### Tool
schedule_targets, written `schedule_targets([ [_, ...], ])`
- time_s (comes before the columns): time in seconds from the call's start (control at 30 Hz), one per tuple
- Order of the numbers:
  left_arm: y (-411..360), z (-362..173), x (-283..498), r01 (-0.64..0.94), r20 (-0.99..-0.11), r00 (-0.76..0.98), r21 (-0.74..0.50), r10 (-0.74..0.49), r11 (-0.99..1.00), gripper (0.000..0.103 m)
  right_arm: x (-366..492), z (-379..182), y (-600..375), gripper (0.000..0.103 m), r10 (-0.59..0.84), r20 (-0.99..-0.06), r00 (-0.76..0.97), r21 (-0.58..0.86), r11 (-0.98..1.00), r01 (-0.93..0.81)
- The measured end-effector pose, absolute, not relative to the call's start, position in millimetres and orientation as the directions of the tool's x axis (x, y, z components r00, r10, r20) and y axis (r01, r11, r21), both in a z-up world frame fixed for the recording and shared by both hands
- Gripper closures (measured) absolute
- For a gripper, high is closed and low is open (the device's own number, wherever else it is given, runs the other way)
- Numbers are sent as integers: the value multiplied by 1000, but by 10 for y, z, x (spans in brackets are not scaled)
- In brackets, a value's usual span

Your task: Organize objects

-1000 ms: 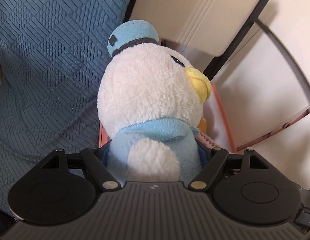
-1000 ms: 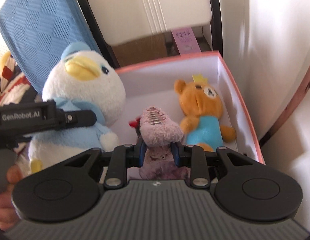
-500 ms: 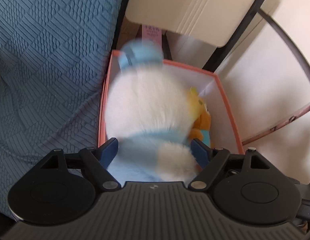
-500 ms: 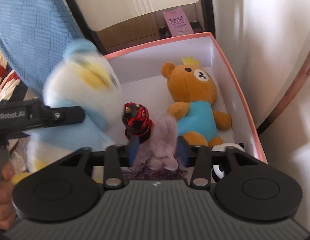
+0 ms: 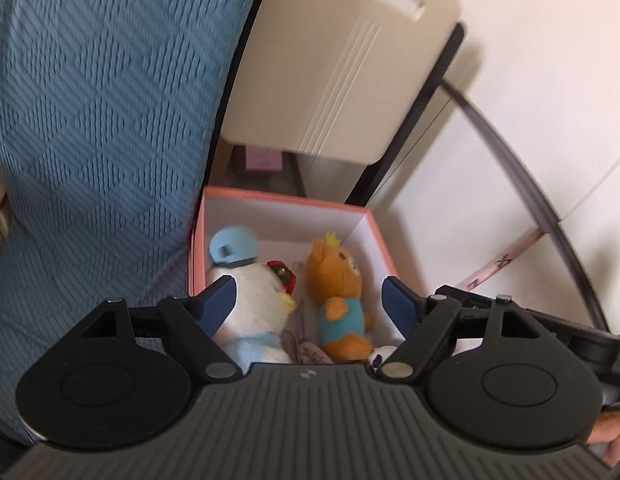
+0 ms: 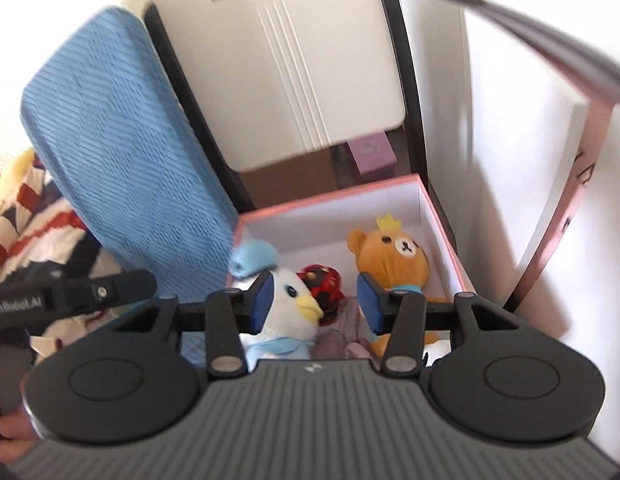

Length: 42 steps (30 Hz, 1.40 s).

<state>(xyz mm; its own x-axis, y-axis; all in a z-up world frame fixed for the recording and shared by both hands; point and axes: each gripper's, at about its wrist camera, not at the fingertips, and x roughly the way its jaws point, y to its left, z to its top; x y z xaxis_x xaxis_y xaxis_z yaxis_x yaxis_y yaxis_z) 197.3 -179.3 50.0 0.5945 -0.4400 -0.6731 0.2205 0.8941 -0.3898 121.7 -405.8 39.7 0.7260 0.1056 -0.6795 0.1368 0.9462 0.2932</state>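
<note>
- Pink-rimmed box [image 5: 380, 236] with white inner walls sat at centre frame in both wrist views, just beside a blue textured cover [image 5: 94, 128] on its left.
- White plush duck [image 5: 254, 304] in a light blue cap lay inside the box along its left wall; in the right wrist view its yellow beak faced the camera.
- Orange plush bear [image 5: 338, 280] with a small yellow crown and a teal shirt lay in the right half of the box, just beside the duck.
- Red-and-black toy [image 6: 324, 280] was wedged between duck and bear; a mauve plush [image 6: 342, 342] lay in front of it, low in the box and partly hidden by the gripper body.
- Left gripper [image 5: 310, 300]: blue pads spread wide above the box, gripping nothing; the duck lay loose below them.
- Right gripper [image 6: 314, 306]: jaws had just been opening and stood partly apart, pads pressing on nothing; the toys showed through the gap from below.
- Cream panel [image 5: 342, 56] in a dark frame filled the upper centre behind the box.
- Striped red, white and navy cloth [image 6: 34, 240] showed at left in the right wrist view.
- Both frames were blurred.
</note>
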Motion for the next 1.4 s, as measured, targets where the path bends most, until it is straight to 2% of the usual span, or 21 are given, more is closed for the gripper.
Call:
schedule_targets([
  [0.2,-1610,672,1635,249,-649,611,-385,-453,889,19,924,642,-3872,54,73,-658,749,267,953,142],
  [0.37,-1512,617,1406,261,-646,600,-398,-471,879,19,596,693,-3712,54,60,-661,748,256,955,149],
  [0.73,-1368,525,942,304,-633,611,-367,-475,879,19,135,548,-3485,54,31,-663,748,238,956,172],
  [1.3,-1221,272,540,280,-650,645,-288,-402,916,19,-272,267,-3335,53,39,-644,764,235,961,149],
  [1.4,-1215,277,534,282,-642,653,-286,-402,916,15,-262,207,-3340,53,48,-653,756,237,961,143],
])
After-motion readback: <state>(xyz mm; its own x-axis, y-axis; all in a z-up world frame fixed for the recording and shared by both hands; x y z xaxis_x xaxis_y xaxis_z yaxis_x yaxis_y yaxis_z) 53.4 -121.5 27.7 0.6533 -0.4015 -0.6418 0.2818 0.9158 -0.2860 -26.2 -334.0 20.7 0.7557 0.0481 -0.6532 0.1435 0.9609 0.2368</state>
